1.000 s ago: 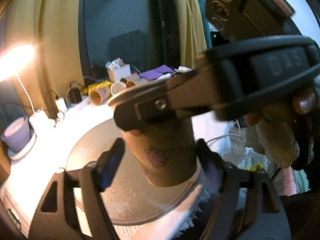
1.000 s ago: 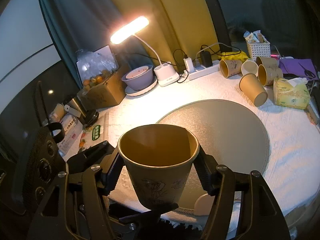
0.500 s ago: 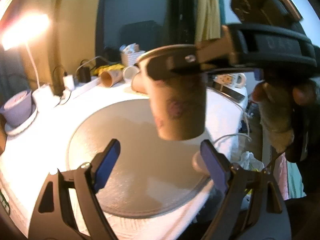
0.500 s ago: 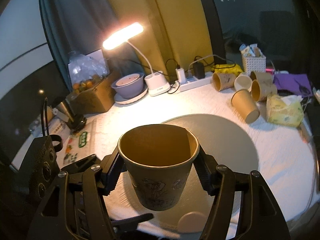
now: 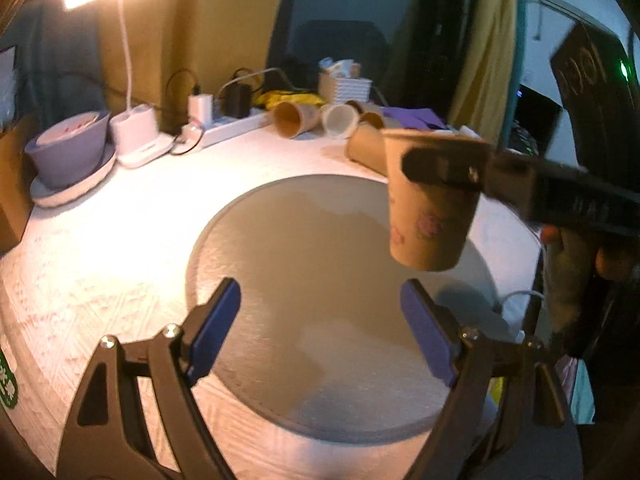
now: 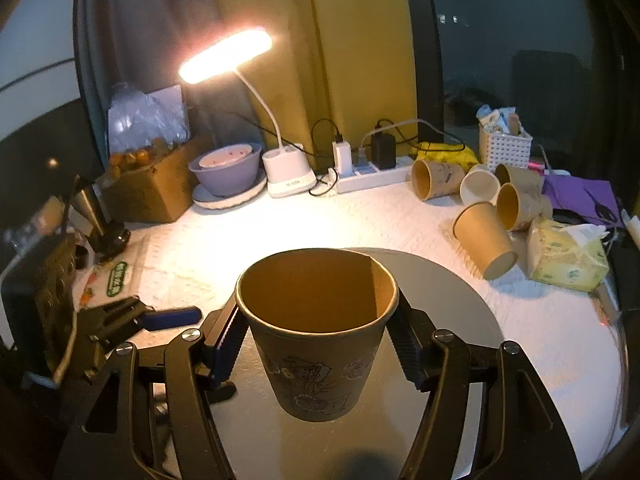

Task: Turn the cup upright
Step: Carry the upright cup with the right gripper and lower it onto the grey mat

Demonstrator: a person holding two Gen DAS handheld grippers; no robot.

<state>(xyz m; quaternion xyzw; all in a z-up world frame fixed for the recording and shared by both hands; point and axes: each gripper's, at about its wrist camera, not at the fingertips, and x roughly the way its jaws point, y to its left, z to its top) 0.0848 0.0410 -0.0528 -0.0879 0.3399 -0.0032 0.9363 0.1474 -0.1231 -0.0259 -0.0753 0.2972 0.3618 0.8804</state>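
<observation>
My right gripper (image 6: 316, 344) is shut on a brown paper cup (image 6: 316, 340) with a line drawing, held upright with its mouth up, above the round grey mat (image 6: 452, 292). In the left wrist view the same cup (image 5: 430, 208) hangs at the right above the mat (image 5: 304, 264), clamped near its rim by the right gripper's fingers (image 5: 444, 168). My left gripper (image 5: 324, 328) is open and empty, low over the mat's near edge, apart from the cup. It also shows at the left of the right wrist view (image 6: 168, 318).
Several paper cups (image 6: 480, 204) lie on their sides at the back right beside a tissue pack (image 6: 568, 256). A lit desk lamp (image 6: 280, 152), a purple bowl (image 6: 228, 168), a power strip (image 6: 372, 176), a white basket (image 6: 504, 144) and a cardboard box (image 6: 148, 188) line the back.
The left gripper has drawn back from the cup and stands open and clear of it. The right gripper has carried the upright cup to the right over the mat.
</observation>
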